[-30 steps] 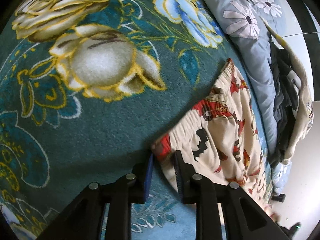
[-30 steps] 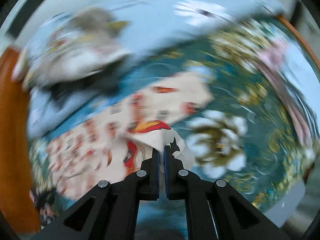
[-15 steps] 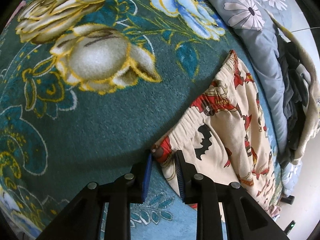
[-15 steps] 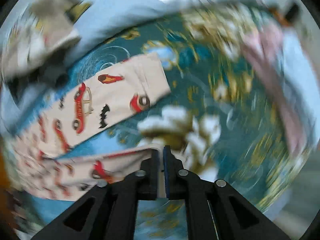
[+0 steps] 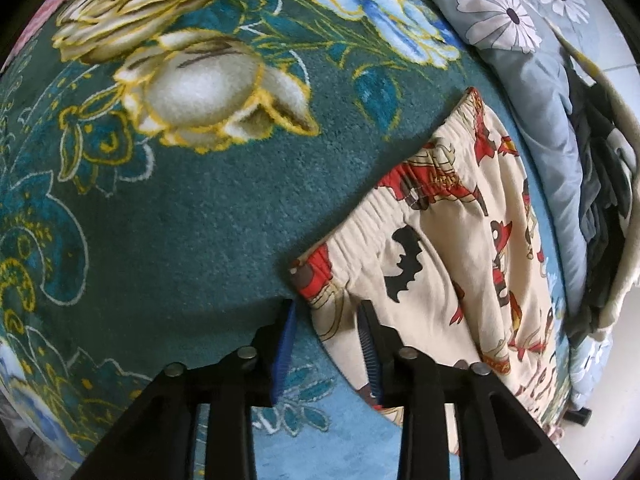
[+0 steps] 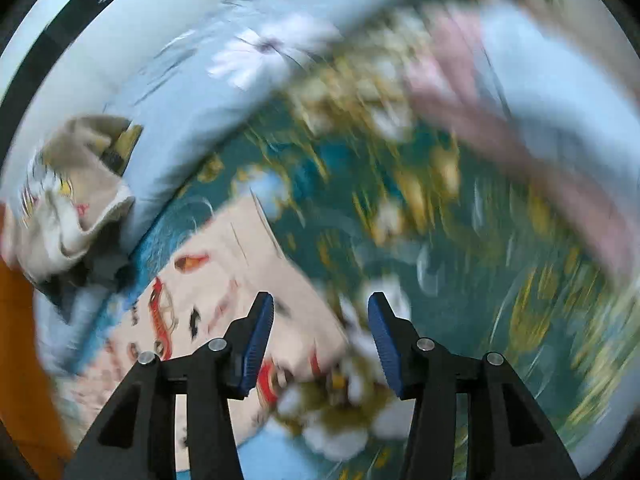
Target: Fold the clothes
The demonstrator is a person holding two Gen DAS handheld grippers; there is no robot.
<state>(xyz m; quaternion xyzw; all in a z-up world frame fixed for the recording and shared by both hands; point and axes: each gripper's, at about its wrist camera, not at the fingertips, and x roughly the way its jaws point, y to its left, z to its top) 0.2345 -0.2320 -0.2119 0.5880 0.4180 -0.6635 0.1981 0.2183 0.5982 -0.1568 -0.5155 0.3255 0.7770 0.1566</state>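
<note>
1. Left gripper (image 5: 326, 344), left wrist view: jaws have spread wider than a second ago and straddle the waistband corner of the printed shorts (image 5: 444, 248) without pinching it. One finger sits on the teal floral carpet (image 5: 192, 216), the other over the cream fabric. Shorts lie flat on the carpet, elastic waistband toward the carpet's middle. Beyond them: grey-blue daisy bedding (image 5: 516, 64) and a dark clothes heap (image 5: 600, 200).

2. Right gripper (image 6: 320, 336), right wrist view: half a second ago it was clamped on a fold of the shorts; now the jaws stand wide with nothing between them. Heavy motion blur, so it is swinging. Shorts (image 6: 224, 280) lie on the carpet ahead and left of the fingers. A crumpled beige garment (image 6: 68, 196) sits far left.

3. Meaning, my read: this fold has just been laid down and released by both tools. Blur hides whether the edges line up. Next likely a fresh grab for another fold.
</note>
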